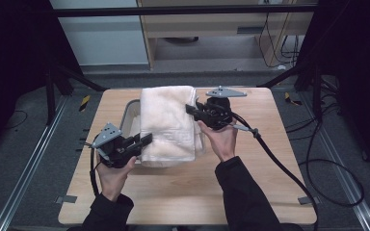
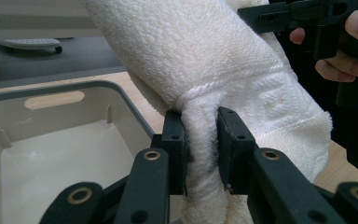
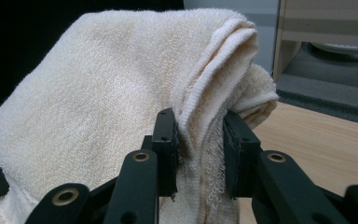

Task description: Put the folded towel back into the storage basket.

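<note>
Two grippers, 1 towel [image 1: 167, 124], held over grey bin [image 1: 129, 111].
L gripper [image 1: 146, 139] & R gripper [image 1: 191, 109] each clamped on towel edge; wooden table [image 1: 183, 192] beneath.

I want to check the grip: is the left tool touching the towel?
Touching. In the left gripper view, the left tool has its jaws pressed on both sides of a bunched fold of the towel.

A cream terry towel [image 1: 167, 124], folded into a long thick band, runs from 12 o'clock to 6 o'clock across the middle of the desk [image 1: 250, 192]. It is lifted above a pale grey tub [image 1: 128, 115] that peeks out at its 9 o'clock side. Its near corner at 7 o'clock and its 3 o'clock edge are each bunched into a pinched fold. Its hem band shows at the near end.
</note>
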A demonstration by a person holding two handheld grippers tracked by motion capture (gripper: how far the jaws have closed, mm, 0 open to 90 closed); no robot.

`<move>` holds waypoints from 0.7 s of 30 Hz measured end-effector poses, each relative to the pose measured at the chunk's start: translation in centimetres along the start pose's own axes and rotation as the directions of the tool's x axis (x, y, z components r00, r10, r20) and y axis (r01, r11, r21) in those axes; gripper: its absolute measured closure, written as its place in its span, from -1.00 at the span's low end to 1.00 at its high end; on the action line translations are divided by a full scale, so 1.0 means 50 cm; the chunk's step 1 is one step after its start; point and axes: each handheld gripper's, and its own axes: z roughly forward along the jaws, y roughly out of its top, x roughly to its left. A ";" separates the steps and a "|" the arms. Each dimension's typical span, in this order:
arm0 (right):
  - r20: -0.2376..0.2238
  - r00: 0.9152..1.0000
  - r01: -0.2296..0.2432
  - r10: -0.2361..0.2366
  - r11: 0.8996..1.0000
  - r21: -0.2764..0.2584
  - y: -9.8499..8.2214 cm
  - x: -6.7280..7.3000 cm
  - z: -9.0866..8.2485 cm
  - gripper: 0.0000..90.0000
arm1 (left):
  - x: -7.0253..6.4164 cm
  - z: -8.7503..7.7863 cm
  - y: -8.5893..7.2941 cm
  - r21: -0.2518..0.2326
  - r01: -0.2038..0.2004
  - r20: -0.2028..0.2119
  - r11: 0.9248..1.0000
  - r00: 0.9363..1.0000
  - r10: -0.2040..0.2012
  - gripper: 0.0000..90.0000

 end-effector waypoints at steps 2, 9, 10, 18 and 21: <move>-0.002 1.000 0.003 -0.003 1.000 0.000 0.003 0.004 0.006 0.55 | 0.004 -0.004 0.001 -0.001 -0.001 -0.009 1.000 1.000 0.001 0.65; -0.006 1.000 0.013 -0.013 1.000 -0.003 0.017 0.021 0.026 0.55 | 0.020 -0.018 0.007 -0.008 0.001 -0.034 1.000 0.999 -0.001 0.65; -0.007 1.000 0.016 -0.016 1.000 -0.003 0.019 0.024 0.029 0.55 | 0.024 -0.021 0.009 -0.010 0.004 -0.036 1.000 0.999 -0.005 0.65; -0.018 0.999 0.028 -0.028 1.000 -0.001 0.039 0.043 0.058 0.55 | 0.049 -0.039 0.013 -0.024 0.016 -0.061 1.000 0.998 -0.018 0.65; -0.021 0.999 0.031 -0.031 1.000 0.003 0.045 0.052 0.071 0.55 | 0.059 -0.044 0.014 -0.025 0.025 -0.067 0.999 0.997 -0.026 0.65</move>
